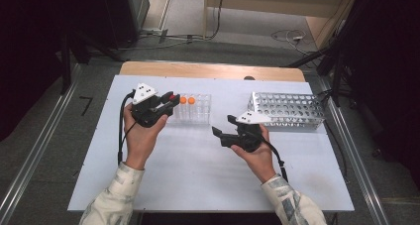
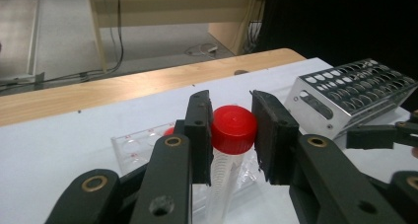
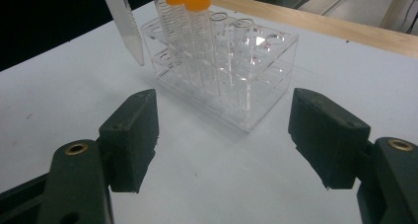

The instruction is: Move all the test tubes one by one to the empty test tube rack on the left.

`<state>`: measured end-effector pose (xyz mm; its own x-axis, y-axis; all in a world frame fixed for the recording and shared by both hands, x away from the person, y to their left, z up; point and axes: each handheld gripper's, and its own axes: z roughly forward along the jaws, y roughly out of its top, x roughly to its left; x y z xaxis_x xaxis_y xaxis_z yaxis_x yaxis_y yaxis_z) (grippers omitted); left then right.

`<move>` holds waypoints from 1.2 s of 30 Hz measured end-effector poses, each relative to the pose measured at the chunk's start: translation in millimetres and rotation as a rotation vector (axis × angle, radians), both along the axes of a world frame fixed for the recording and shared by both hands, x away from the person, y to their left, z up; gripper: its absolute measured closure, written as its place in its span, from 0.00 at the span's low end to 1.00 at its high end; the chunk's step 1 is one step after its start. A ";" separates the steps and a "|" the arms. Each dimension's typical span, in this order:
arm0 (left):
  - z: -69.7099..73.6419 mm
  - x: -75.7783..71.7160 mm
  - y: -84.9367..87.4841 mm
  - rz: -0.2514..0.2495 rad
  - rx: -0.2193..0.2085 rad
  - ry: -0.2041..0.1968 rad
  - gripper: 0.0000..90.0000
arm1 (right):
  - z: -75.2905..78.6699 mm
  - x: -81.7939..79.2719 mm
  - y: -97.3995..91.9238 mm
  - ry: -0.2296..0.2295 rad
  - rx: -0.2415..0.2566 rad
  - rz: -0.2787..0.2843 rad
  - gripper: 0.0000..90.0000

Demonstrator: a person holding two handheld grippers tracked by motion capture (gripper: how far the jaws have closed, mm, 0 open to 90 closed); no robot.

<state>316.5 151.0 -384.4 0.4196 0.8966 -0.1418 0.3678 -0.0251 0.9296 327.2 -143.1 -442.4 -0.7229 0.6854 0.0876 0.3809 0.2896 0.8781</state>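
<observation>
On the table [image 1: 198, 175], the clear rack [image 1: 194, 109] sits left of the metal rack [image 1: 287, 109], well apart. Two capped tubes [image 1: 187, 100] stand in the clear rack's left end. The left tongs [image 1: 169, 100] hold a tube [image 2: 231, 145] just beside that end; the right tongs [image 1: 224, 127] hang between the racks, nearer the person.

I see matt black plastic on my left gripper [image 2: 231, 135], w/ brass-look pins. Tube [image 2: 224, 177] it holds: clear ribbed plastic, smooth red cap w/ slight sheen. Rack [image 3: 236, 81] is glossy transparent acrylic; other rack [image 1: 287, 110] is perforated shiny metal. Tabletop [image 1: 198, 170]: matt white sheet, wood edge at back.
</observation>
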 end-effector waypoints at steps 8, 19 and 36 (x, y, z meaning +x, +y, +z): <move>2.6 8.0 6.7 0.028 -0.001 0.007 0.79 | -0.8 1.5 -3.0 0.009 -0.003 -0.011 0.29; 13.5 17.3 12.8 0.064 0.011 -0.003 0.79 | 0.2 1.4 -4.5 0.003 0.003 -0.014 0.28; 11.9 33.9 16.4 0.114 0.014 -0.006 0.79 | 0.7 1.4 -5.7 0.005 0.006 -0.016 0.28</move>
<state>350.3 167.4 -372.5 0.3159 0.9402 -0.1273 0.3637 0.0039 0.9315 328.6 -148.9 -441.7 -0.7115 0.6962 0.0952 0.3900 0.2786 0.8777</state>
